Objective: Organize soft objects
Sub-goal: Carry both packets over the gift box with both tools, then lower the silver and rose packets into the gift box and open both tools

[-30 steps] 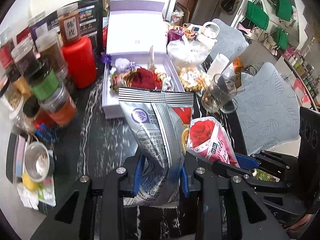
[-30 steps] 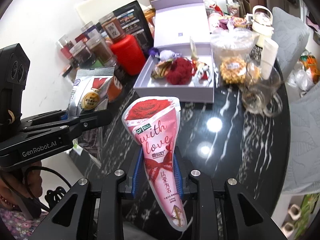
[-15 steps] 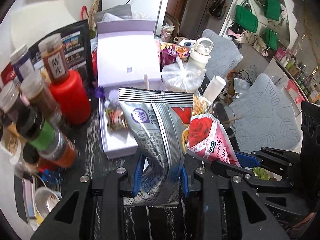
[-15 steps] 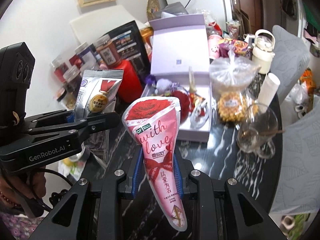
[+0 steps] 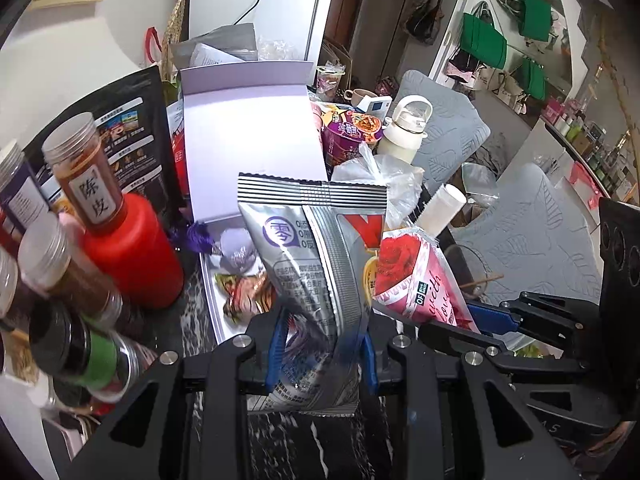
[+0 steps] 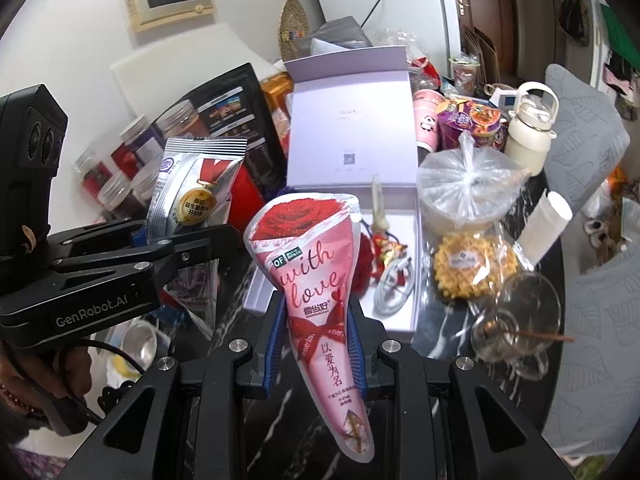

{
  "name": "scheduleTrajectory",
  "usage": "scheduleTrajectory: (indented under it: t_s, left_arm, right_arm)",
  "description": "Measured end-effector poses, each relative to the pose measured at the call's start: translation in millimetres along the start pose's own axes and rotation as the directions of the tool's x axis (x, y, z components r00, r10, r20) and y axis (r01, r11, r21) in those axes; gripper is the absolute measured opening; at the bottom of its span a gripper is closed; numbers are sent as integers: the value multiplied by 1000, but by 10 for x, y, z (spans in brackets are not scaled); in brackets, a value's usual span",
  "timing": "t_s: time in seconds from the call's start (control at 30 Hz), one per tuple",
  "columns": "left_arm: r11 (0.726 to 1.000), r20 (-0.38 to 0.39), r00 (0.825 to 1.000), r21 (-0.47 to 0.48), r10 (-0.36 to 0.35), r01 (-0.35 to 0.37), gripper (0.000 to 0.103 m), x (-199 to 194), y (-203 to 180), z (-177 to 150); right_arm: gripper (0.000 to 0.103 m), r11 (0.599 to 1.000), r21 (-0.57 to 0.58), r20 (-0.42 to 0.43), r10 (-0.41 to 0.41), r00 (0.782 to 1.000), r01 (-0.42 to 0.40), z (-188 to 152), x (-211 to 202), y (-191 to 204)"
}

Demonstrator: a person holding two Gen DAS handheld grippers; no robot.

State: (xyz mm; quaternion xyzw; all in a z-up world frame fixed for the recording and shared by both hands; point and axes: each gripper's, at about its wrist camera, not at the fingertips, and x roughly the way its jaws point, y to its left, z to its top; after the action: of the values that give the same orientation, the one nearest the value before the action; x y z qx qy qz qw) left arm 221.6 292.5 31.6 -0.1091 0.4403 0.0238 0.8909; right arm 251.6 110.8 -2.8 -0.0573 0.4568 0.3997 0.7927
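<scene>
My left gripper (image 5: 322,354) is shut on a silver snack pouch (image 5: 316,280) and holds it upright above the table; the pouch also shows in the right wrist view (image 6: 192,196). My right gripper (image 6: 314,344) is shut on a pink cone-shaped rose packet (image 6: 316,276), also upright; it shows at the right in the left wrist view (image 5: 416,284). Both packets hang in front of an open lilac gift box (image 6: 404,320) that holds a red rose, wrapped sweets and a white cable.
Spice jars (image 5: 80,184) and a red canister (image 5: 132,252) crowd the left. A bagged bowl (image 6: 468,192), gold chocolates (image 6: 472,268), a glass cup (image 6: 516,320), a white bottle (image 6: 532,136) and noodle cups stand right of the box on the black marble table (image 6: 440,400).
Both grippers have risen and tilted up with their packets, staying side by side. The table and box have dropped lower in view, and more of the room behind shows.
</scene>
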Motion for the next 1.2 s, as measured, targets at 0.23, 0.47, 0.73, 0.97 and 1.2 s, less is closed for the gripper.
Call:
scheduleTrajectory:
  t_s: [0.23,0.47,0.73,0.97,1.2]
  left_arm:
    - [1000,-17,1000,-3,-8,7,31,263,166,197]
    - [1000,-52,999,-24,-5,4,31,567,319,292]
    - [998,-119,993,-57,5,-12,31,997,493,331]
    - [996,-185,983,-83,7,-23,31,1369,612,248]
    - [992,-240,971,-124,-5,-26,31,1620,694,136]
  right_arm:
    - [28,1000,6,-23,-5,1000,5,185,302,-104]
    - [28,1000,12,-52,-4,999,5,327,648,-248]
    - [28,1000,13,-87,-9,996,10,367,1070,-368]
    - [28,1000,24,-110,-16,994,19,311,1375,-467]
    - [28,1000,11,-138,-16,990,18,215,1604,-478]
